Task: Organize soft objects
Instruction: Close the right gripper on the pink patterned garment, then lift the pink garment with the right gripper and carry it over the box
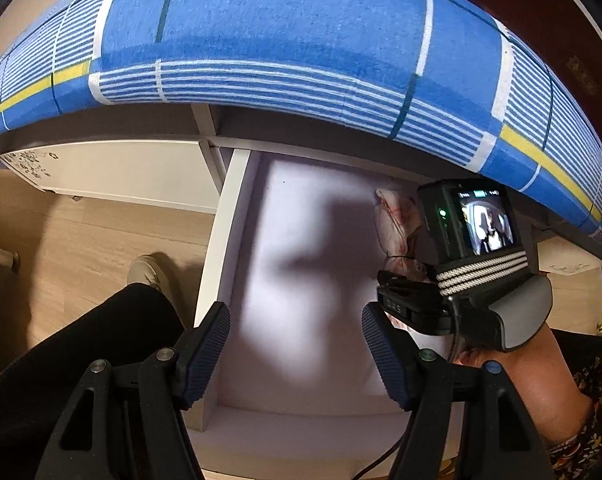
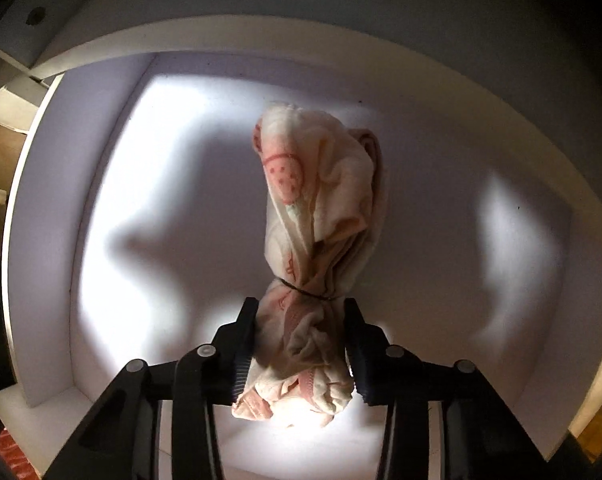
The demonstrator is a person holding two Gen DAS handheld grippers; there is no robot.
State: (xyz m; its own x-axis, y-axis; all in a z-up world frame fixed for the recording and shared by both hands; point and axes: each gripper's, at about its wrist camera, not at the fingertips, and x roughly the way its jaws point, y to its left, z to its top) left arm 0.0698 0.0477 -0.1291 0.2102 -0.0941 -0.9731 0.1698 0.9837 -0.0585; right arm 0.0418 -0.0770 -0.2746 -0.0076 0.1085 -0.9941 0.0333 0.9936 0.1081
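A cream cloth bundle with pink strawberry prints (image 2: 321, 216), tied with a thin black band, hangs inside an open white drawer (image 2: 41, 240). My right gripper (image 2: 301, 340) is shut on the bundle's lower end, with one finger on each side. In the left wrist view the bundle (image 1: 395, 224) shows partly behind the right gripper's camera body (image 1: 477, 232). My left gripper (image 1: 297, 352) is open and empty above the drawer's (image 1: 225, 240) near left part.
The drawer sits under a bed with a blue checked sheet (image 1: 281, 40). A wooden floor (image 1: 93, 232) and a person's black trouser leg and shoe (image 1: 149, 272) lie left of the drawer. A white cabinet front (image 1: 121, 172) stands at the left.
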